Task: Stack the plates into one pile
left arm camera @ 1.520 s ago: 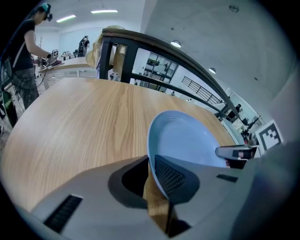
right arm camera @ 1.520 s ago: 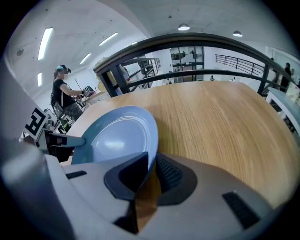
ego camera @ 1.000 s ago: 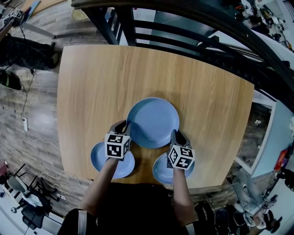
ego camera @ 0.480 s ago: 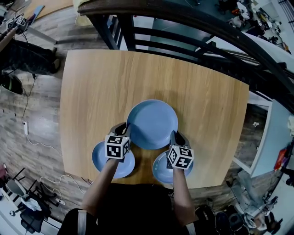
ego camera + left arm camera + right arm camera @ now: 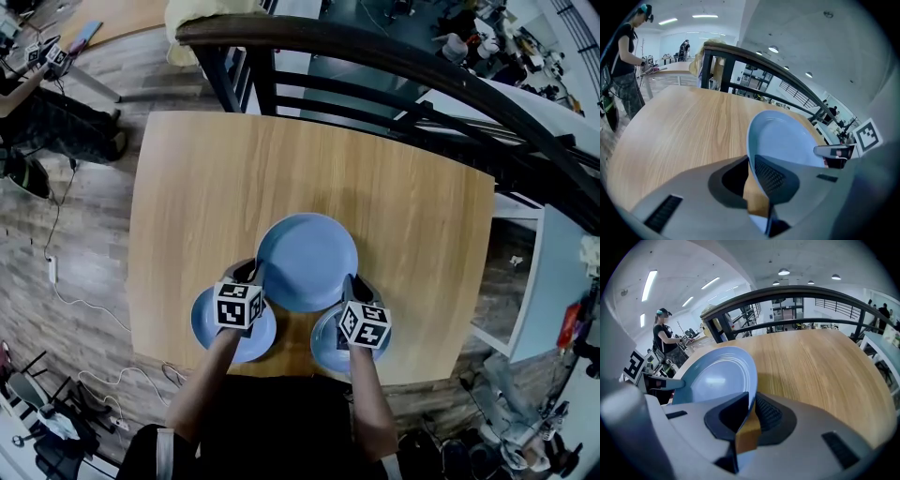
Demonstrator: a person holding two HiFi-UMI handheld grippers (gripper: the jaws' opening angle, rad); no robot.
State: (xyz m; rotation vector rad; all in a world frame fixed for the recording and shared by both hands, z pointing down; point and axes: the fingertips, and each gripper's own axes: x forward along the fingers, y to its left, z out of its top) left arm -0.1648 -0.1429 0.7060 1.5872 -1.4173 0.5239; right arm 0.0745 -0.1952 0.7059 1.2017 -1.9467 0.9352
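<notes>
A large blue plate (image 5: 307, 261) is held over the middle of the wooden table (image 5: 234, 178), gripped from both sides. My left gripper (image 5: 253, 272) is shut on its near-left rim (image 5: 751, 154). My right gripper (image 5: 352, 281) is shut on its near-right rim (image 5: 752, 392). Two smaller blue plates lie on the table near its front edge: one (image 5: 204, 326) under my left gripper, the other (image 5: 326, 352) under my right gripper. In the left gripper view the large plate (image 5: 787, 136) fills the centre, and in the right gripper view the plate (image 5: 717, 376) tilts to the left.
A dark curved railing (image 5: 394, 56) with bars runs past the table's far edge. A person (image 5: 663, 336) stands at a bench off to the left. Cables (image 5: 66, 281) lie on the wood floor left of the table, and clutter (image 5: 525, 431) sits at the lower right.
Both grippers have risen a little with the large plate held between them. The two small plates have stayed in place.
</notes>
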